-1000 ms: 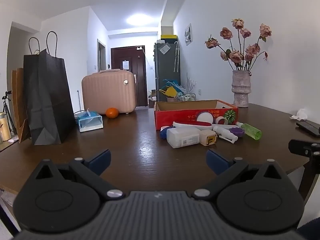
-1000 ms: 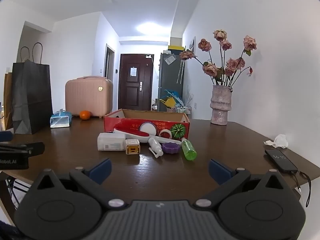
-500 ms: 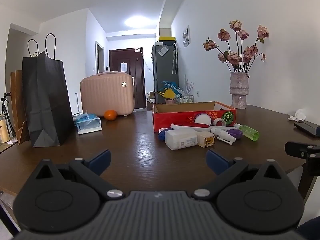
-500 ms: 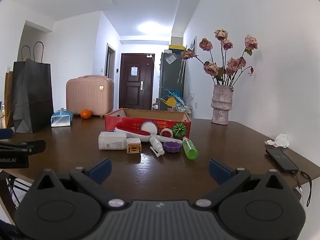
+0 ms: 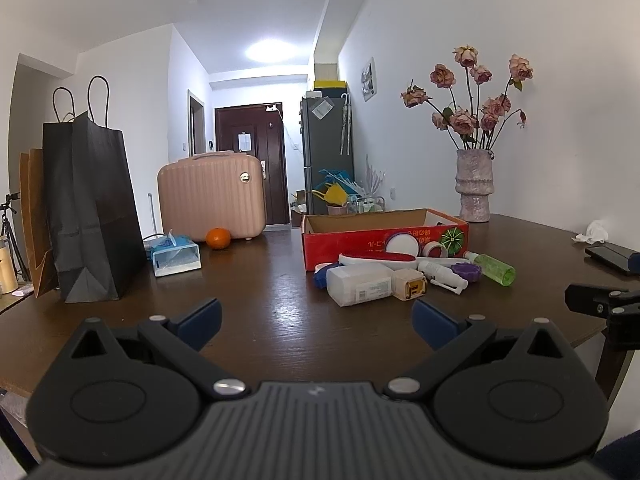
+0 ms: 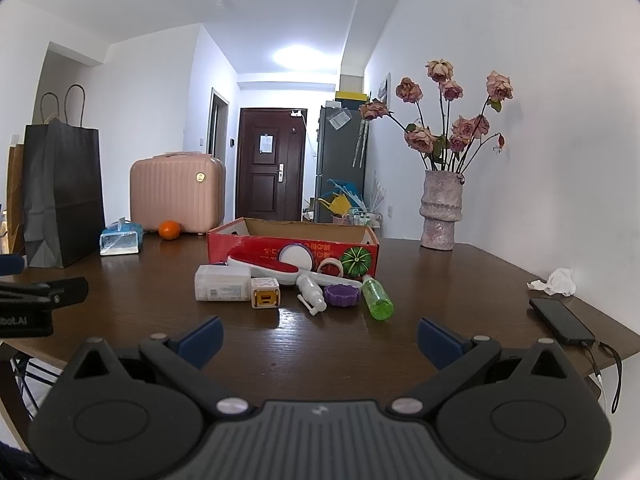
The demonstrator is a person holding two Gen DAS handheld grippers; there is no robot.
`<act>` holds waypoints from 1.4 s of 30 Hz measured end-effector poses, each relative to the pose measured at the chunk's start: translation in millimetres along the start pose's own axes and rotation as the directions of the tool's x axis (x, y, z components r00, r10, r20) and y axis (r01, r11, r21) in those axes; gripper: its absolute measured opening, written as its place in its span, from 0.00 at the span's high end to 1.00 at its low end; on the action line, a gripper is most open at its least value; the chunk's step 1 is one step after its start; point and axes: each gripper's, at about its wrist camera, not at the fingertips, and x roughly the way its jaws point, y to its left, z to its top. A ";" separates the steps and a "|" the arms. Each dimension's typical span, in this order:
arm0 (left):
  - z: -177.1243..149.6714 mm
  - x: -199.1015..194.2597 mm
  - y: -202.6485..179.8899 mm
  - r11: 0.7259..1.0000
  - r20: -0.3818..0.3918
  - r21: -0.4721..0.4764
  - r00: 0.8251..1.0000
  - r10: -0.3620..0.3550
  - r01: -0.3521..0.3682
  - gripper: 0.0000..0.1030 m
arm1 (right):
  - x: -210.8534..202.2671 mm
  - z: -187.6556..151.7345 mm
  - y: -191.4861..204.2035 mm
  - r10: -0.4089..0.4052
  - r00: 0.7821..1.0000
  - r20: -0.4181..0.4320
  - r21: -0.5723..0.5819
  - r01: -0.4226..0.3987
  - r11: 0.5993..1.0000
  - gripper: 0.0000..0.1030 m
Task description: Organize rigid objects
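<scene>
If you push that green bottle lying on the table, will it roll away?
Probably yes: the green bottle is round and lies on its side on the smooth table. It looks like see-through plastic, so likely light and stiff. Its smooth sides might slip in a grip.

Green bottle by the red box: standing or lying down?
Lying down. The green bottle rests on its side on the table, cap end toward the red box, beside the purple lid.

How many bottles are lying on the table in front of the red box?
2. A green bottle lies at the pile's right end; a white spray bottle lies left of the purple lid. Others may be hidden behind the pile.
</scene>
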 end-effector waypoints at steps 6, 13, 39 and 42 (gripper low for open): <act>-0.2 0.0 0.0 1.000 0.001 0.001 1.000 0.000 0.000 0.00 | 0.2 0.0 -0.8 0.005 1.000 -0.001 -0.002 -0.005 1.000 0.00; -0.6 -0.3 -1.2 1.000 -0.004 -0.002 1.000 -0.005 0.005 0.00 | 0.5 0.7 -1.1 0.007 1.000 -0.001 -0.004 -0.007 1.000 0.00; 0.1 0.8 -1.9 1.000 -0.007 -0.003 1.000 -0.008 0.008 0.00 | 1.5 0.7 0.4 0.004 1.000 -0.004 -0.005 -0.004 1.000 0.00; 0.1 0.8 -1.6 1.000 -0.008 -0.002 1.000 -0.009 0.009 0.00 | 1.6 -0.2 1.0 0.006 1.000 -0.004 -0.007 -0.006 1.000 0.00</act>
